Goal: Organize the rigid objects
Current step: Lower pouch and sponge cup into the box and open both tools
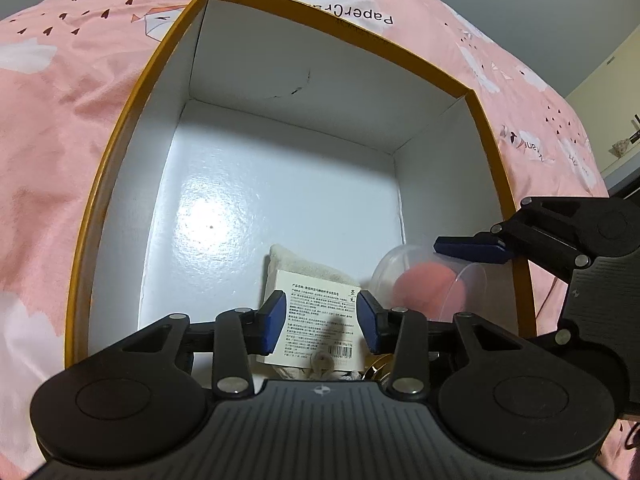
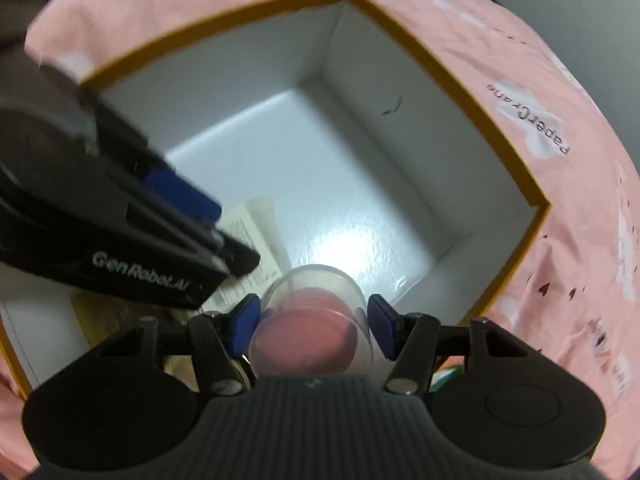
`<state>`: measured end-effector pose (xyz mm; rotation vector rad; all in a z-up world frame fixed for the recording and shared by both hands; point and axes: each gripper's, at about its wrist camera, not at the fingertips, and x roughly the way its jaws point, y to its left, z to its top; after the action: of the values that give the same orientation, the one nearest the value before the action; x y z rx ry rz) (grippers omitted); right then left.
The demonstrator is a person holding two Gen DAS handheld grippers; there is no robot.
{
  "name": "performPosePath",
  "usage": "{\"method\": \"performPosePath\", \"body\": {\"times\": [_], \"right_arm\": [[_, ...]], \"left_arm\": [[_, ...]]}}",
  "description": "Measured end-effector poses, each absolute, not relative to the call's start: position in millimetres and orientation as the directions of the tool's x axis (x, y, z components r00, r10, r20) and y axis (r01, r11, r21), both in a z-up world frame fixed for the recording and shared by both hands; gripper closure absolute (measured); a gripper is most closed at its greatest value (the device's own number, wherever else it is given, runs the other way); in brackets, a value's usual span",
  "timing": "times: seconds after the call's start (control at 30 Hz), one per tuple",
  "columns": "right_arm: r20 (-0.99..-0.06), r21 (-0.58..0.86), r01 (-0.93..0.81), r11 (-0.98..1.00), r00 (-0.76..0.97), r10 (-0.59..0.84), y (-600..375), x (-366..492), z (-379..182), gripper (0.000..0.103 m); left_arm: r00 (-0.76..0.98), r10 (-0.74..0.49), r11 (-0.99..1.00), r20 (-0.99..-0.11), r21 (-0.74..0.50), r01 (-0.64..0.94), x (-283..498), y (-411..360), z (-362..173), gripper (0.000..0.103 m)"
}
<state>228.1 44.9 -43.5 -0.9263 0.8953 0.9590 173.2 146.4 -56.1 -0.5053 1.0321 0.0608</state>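
Packing under way: left gripper (image 1: 321, 322) fingers straddle the labelled carton (image 1: 316, 316) in the box (image 1: 132, 92), contact unclear. Right gripper (image 2: 314, 326) fingers clamp the clear case (image 2: 314, 320) with its pink sponge, low over the floor; release remains.

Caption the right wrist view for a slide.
Right gripper straddles a clear case with a pink sponge over the box; left gripper alongside.

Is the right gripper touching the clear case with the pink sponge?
Cannot tell. In the right wrist view the right gripper brackets the clear case, but blur hides the pad edges. In the left wrist view one finger overlaps its top.
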Motion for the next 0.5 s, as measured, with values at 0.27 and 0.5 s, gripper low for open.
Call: {"method": "performPosePath", "body": {"times": [0.27, 0.5], "right_arm": [[-0.980, -0.174, -0.978, 0.112, 0.183, 0.079, 74, 232, -53, 0.045], [-0.988, -0.151, -0.988, 0.019, 0.151, -0.027, 96, 233, -74, 0.045]], "left_arm": [[0.533, -0.178, 0.886, -0.827, -0.371, -0.279, 172, 149, -57, 0.056], [0.541, -0.173, 0.893, -0.823, -0.363, -0.267, 171, 147, -58, 0.056]]}}
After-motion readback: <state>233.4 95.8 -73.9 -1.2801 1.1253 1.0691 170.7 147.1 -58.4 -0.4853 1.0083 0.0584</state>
